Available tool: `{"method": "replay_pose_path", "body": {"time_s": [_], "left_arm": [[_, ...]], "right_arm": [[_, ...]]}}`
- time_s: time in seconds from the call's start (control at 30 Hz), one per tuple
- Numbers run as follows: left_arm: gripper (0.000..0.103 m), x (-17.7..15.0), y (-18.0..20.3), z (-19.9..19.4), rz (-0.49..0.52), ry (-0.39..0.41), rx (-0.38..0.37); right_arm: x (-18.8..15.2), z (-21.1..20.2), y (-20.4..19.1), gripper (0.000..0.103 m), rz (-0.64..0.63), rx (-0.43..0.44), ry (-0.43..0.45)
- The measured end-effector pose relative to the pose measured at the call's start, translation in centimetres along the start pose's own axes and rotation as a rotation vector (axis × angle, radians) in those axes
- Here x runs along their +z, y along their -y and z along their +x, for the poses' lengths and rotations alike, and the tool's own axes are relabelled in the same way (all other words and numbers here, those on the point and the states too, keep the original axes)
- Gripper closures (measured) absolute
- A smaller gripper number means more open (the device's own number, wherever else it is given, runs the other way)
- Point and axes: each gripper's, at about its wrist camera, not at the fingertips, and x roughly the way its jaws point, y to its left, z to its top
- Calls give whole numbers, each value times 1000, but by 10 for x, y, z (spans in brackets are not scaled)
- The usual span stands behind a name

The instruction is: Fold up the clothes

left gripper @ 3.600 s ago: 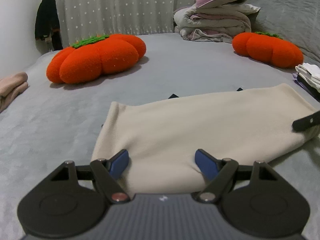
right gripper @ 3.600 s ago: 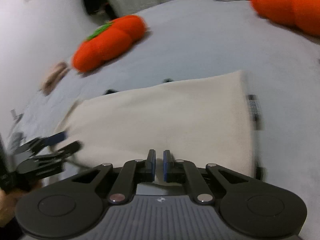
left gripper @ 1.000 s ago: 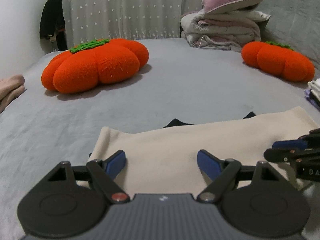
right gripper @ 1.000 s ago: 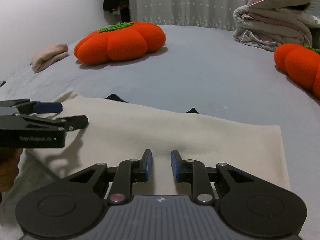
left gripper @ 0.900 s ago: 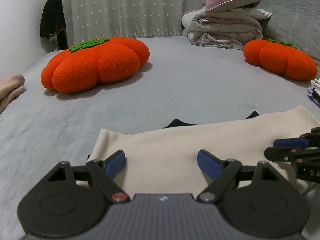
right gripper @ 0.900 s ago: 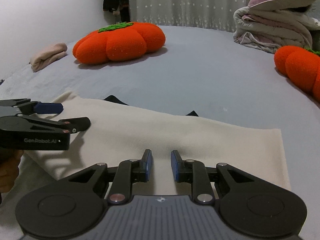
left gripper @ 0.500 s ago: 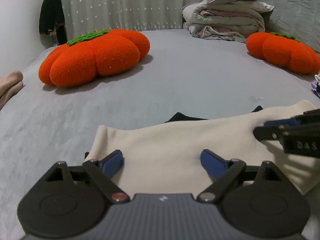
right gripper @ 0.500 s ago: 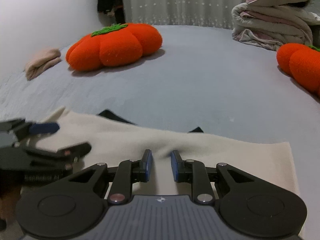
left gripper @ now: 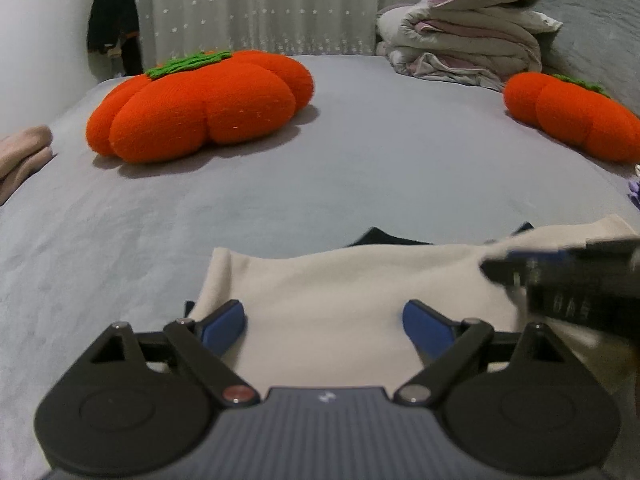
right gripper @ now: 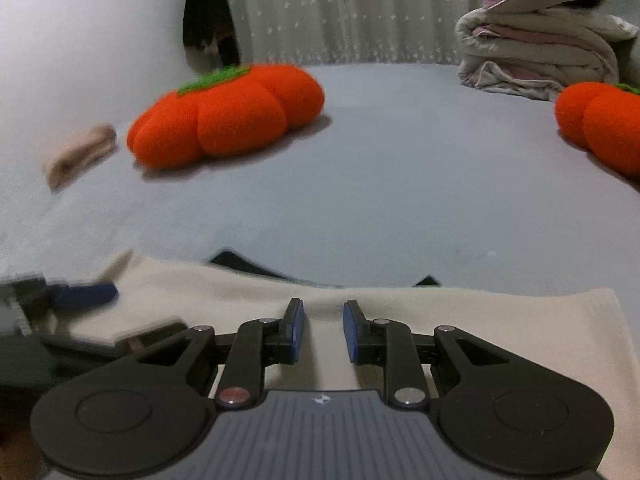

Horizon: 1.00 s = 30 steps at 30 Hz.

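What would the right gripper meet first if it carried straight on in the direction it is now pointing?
Probably the cream garment just ahead of the right gripper; its jaws stand slightly apart over the cloth. Beyond lies bare grey bed, though depth is unclear.

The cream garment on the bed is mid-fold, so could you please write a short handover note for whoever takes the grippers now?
Left gripper: open wide, empty, over the garment's left end.
Right gripper: jaws partly open with a narrow gap, holding nothing, above the garment's middle.
Cream garment: lying flat as a long band on the grey bed, with dark fabric peeking out along its far edge.
Done: lengthwise folding, judging by the shape.
Left: probably fold the ends together, then set it aside.
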Motion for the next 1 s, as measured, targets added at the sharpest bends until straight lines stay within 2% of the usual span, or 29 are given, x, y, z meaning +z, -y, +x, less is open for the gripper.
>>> {"method": "replay_pose_path", "body": {"time_s": [0.07, 0.2, 0.43, 0.53, 0.77, 1.0], "left_arm": [[13, 2, -7, 0, -30, -2, 3], [18, 6, -27, 1, -89, -11, 0], [17, 8, -65, 9, -199, -43, 47], [17, 8, -78, 12, -235, -54, 59], [17, 10, -77, 11, -206, -52, 80], [17, 8, -73, 9, -184, -51, 93]], "right_arm": [[-4, 3, -4, 81, -29, -11, -9], [2, -4, 10, 81, 30, -16, 4], [-2, -10, 41, 84, 123, -55, 2], [-2, -16, 41, 84, 122, -74, 2], [-6, -21, 56, 85, 147, -104, -9], [-8, -26, 65, 87, 114, -165, -22]]}}
